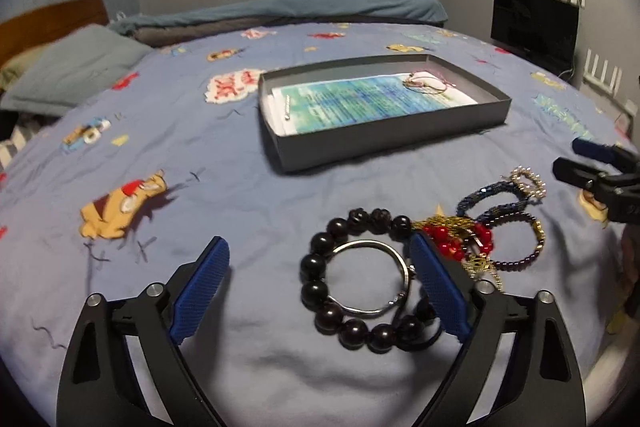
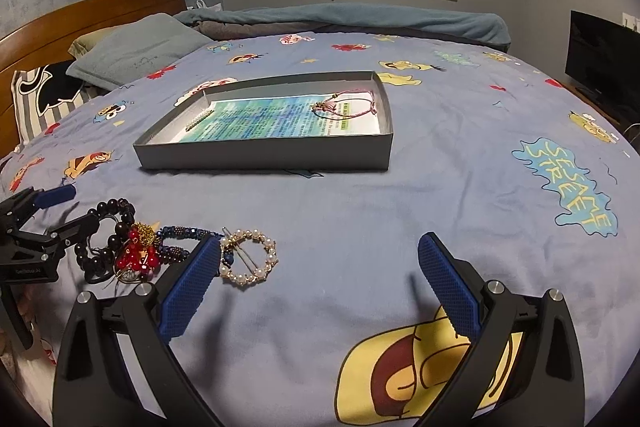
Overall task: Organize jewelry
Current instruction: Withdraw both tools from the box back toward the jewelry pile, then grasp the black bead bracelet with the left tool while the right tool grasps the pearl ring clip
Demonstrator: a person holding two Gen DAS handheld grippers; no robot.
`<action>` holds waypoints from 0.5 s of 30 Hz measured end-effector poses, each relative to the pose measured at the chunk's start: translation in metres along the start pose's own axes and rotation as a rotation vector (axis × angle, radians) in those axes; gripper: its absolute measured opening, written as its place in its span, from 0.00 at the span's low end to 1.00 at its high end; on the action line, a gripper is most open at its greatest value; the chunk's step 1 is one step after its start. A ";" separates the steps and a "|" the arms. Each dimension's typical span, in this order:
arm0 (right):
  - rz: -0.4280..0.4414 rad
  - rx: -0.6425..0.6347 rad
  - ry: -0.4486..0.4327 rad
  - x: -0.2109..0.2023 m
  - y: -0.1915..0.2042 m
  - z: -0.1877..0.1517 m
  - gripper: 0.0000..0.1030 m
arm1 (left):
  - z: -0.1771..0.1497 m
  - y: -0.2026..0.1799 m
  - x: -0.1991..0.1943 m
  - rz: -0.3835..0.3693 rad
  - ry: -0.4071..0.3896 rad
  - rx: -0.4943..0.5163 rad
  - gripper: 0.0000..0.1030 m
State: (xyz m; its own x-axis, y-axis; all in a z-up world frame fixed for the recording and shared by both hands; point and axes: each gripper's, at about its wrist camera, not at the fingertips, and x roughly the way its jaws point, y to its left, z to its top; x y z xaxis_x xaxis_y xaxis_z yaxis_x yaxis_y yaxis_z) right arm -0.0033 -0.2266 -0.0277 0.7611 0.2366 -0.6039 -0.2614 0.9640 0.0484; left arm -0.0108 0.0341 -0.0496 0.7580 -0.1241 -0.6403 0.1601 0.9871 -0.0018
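Two tools agape: left tool (image 1: 320, 283) over black bead bracelet (image 1: 320, 263), right tool (image 2: 320, 275) empty.

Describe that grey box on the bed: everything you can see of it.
The grey box is a shallow, open rectangular tray with low walls, cardboard by the look of it, lying flat on the blue cartoon bedsheet, beyond the pile of jewelry. A printed blue-green paper lines most of its floor. On the paper at one end lies a thin pink cord bracelet; at the other end lies a small pale bar-shaped piece, too small to identify. Neither hand-held gripper touches the box.
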 end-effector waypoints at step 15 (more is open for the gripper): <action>0.087 0.014 0.030 0.005 -0.007 0.002 0.57 | -0.003 0.015 0.004 -0.047 0.036 -0.049 0.28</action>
State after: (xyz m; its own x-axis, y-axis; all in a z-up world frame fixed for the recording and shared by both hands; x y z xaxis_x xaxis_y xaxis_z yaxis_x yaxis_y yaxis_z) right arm 0.0034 -0.2316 -0.0292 0.7176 0.3159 -0.6208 -0.3171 0.9417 0.1126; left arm -0.0073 0.0487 -0.0546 0.7269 -0.1671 -0.6661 0.1625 0.9842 -0.0696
